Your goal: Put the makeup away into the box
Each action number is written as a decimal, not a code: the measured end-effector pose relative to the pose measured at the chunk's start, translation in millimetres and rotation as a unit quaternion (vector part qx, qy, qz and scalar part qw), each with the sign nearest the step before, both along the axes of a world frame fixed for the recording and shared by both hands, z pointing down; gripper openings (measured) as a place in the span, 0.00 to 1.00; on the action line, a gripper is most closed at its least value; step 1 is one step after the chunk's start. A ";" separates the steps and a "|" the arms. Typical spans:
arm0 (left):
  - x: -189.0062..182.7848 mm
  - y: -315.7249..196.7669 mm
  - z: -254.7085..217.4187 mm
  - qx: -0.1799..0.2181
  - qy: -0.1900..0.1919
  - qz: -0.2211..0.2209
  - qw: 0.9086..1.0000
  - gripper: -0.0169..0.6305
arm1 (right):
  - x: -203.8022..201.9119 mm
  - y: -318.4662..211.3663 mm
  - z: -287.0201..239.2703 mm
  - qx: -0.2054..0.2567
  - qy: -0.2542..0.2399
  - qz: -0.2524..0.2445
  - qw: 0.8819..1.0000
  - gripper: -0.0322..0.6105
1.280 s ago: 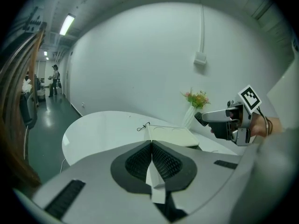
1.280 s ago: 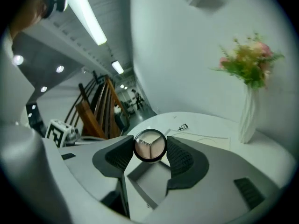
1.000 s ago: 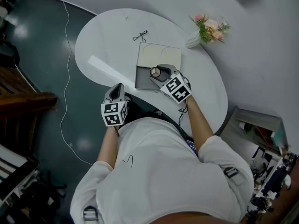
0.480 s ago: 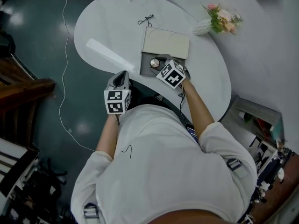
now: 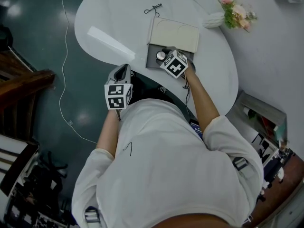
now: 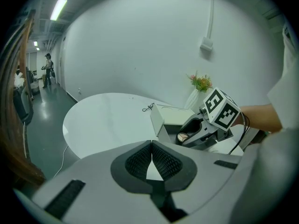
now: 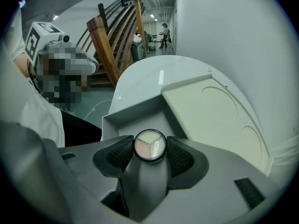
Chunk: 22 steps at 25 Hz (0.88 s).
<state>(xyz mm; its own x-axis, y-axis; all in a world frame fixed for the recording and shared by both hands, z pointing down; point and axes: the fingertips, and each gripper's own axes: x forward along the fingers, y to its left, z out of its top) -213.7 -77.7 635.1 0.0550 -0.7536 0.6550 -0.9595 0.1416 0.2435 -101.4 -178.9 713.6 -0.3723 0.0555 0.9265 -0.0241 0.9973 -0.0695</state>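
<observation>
My right gripper (image 7: pixel 149 149) is shut on a round makeup compact (image 7: pixel 150 145) with a pale three-part face, and holds it over the open grey box (image 7: pixel 122 113). From the head view the compact (image 5: pixel 161 55) hangs above the box tray (image 5: pixel 153 61), whose cream lid (image 5: pixel 175 32) lies open behind it. The left gripper view also shows the compact (image 6: pixel 182 136) in the right gripper (image 6: pixel 198 129). Off the table's near edge, my left gripper (image 6: pixel 151 158) is shut with nothing in it; it is also in the head view (image 5: pixel 124 72).
A white vase of pink flowers (image 5: pixel 232 15) stands at the table's far right. A small black wire clip (image 5: pixel 154 8) lies beyond the box. A wooden staircase (image 7: pixel 112 41) and a white cable on the floor (image 5: pixel 64 65) are to the left.
My right gripper has carried the compact forward and lower over the box tray. The left gripper stays at the table edge. The head camera has shifted.
</observation>
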 end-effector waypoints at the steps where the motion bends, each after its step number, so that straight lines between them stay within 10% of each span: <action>1: -0.9 -0.6 0.5 0.000 0.000 0.001 1.000 0.05 | 0.5 0.2 1.4 0.000 0.003 -0.002 1.000 0.39; 22: 16.1 -3.1 1.2 -0.002 0.008 0.018 1.000 0.05 | 11.0 -4.8 -7.3 0.022 -0.011 0.034 0.999 0.39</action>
<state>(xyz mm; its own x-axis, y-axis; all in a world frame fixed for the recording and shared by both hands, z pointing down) -197.6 -80.8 636.2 0.0929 -0.7486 0.6564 -0.9602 0.1070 0.2580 -90.4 -183.7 706.3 -0.3936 -0.0115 0.9192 -0.0916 0.9954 -0.0268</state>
